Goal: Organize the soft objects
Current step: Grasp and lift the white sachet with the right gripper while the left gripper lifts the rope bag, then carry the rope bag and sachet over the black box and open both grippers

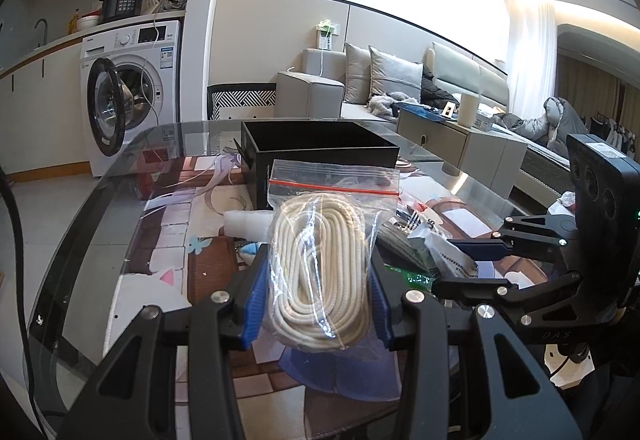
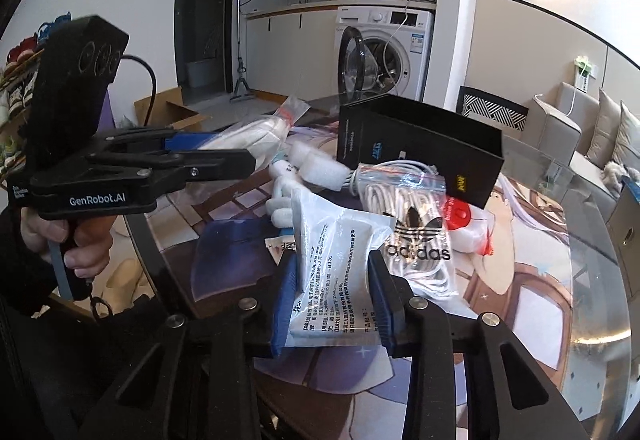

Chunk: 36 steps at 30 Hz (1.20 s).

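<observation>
Glass table point(image 1: 80, 224) rim lies left; left gripper point(image 1: 318, 296) clamps rope bag point(image 1: 324, 260), right gripper point(image 2: 334, 296) clamps printed pouch point(image 2: 336, 264)

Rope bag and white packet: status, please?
Left hand-held gripper shut on rope bag. Right hand-held gripper shut on white packet. Black box open ahead.

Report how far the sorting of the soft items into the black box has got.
Done: nothing shows inside the black box from these views. In hand: the left claw grips the bagged cream rope; the right claw is shut on a white printed packet. Left: the cable bag, Adidas bag and foam pieces on the table.
</observation>
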Each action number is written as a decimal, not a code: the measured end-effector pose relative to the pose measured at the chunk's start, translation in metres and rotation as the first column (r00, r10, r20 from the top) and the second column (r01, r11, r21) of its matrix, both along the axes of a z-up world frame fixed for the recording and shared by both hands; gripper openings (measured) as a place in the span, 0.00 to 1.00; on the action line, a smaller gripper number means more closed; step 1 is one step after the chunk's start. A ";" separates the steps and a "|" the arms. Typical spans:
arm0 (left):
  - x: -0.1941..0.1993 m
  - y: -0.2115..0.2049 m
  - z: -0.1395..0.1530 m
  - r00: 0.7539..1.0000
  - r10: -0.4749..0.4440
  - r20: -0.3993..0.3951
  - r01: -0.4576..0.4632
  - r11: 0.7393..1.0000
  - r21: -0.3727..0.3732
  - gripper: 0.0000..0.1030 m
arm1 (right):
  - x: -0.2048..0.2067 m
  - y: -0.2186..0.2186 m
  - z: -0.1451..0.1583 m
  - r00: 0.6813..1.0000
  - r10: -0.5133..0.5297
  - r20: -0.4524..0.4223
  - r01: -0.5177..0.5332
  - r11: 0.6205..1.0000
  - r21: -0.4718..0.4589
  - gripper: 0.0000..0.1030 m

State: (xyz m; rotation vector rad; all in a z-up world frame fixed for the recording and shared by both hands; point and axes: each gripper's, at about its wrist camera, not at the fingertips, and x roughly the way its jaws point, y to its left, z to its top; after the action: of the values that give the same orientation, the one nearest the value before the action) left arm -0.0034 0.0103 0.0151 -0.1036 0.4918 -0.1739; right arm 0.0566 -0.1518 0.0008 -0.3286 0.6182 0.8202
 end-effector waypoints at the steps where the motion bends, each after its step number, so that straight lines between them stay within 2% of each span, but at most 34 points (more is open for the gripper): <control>1: 0.001 0.000 0.001 1.000 0.001 -0.001 -0.001 1.000 0.000 0.42 | -0.001 -0.001 0.002 1.000 -0.002 0.000 0.002 1.000 0.007 0.34; 8: 0.003 -0.002 0.015 0.999 0.030 0.032 -0.030 0.999 0.009 0.42 | -0.003 -0.017 0.029 0.998 -0.048 0.037 0.045 0.995 0.087 0.34; 19: 0.029 0.001 0.050 0.991 0.077 0.110 -0.081 0.996 0.027 0.42 | 0.028 -0.030 0.072 0.987 -0.134 0.090 0.116 0.978 0.175 0.34; 26: 0.061 0.002 0.056 0.990 0.104 0.097 -0.107 0.994 0.025 0.42 | 0.058 -0.023 0.087 0.983 -0.159 0.087 0.139 0.970 0.201 0.34; 36: 0.117 0.005 0.059 0.989 0.134 0.057 -0.133 0.991 -0.008 0.42 | 0.114 -0.001 0.092 0.981 -0.187 0.043 0.174 0.961 0.215 0.34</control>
State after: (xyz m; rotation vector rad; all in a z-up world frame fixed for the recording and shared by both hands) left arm 0.1140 0.0151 0.0745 -0.1350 0.4256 -0.0467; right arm 0.1705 -0.1527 0.0931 -0.1024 0.4894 0.6895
